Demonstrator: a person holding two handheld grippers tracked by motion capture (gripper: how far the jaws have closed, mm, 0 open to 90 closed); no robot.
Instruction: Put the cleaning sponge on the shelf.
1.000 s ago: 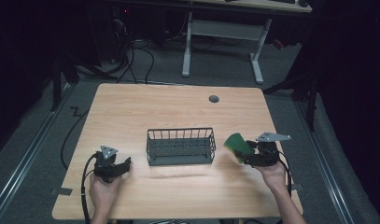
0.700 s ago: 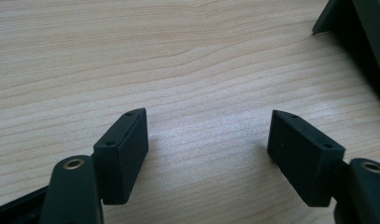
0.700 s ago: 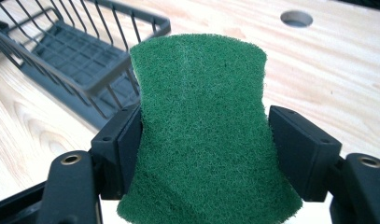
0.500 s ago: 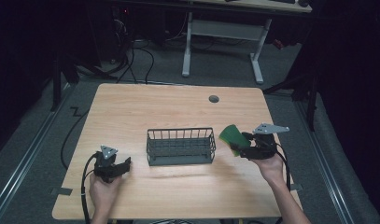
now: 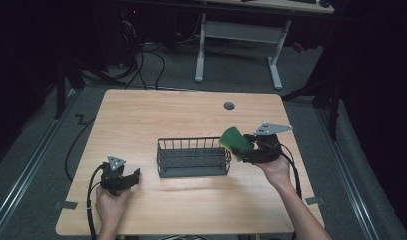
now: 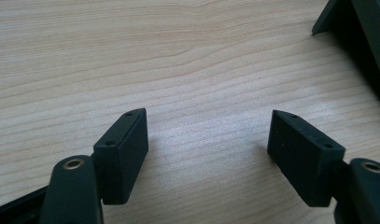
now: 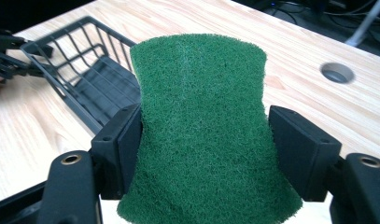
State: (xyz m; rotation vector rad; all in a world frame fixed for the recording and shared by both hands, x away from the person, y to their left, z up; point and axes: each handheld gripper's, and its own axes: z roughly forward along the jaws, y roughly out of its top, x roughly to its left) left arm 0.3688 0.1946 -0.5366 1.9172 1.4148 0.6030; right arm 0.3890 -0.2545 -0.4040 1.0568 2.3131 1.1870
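Up and leftward goes the right gripper (image 5: 244, 148), its jaws pinching the green scouring pad (image 7: 201, 135), which now hangs over the wire basket's (image 5: 193, 159) right end. A drop inside looks next, while the left gripper (image 6: 208, 144) rests wide open and empty on the near-left table (image 5: 156, 110).

The basket (image 5: 193, 157) stands mid-table (image 5: 141, 115), between the left tool (image 5: 122, 180) and the sponge (image 5: 236, 141).

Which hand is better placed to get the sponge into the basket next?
Right. The right gripper already clamps the green sponge beside the wire basket's end. The left gripper is open and empty over bare table.
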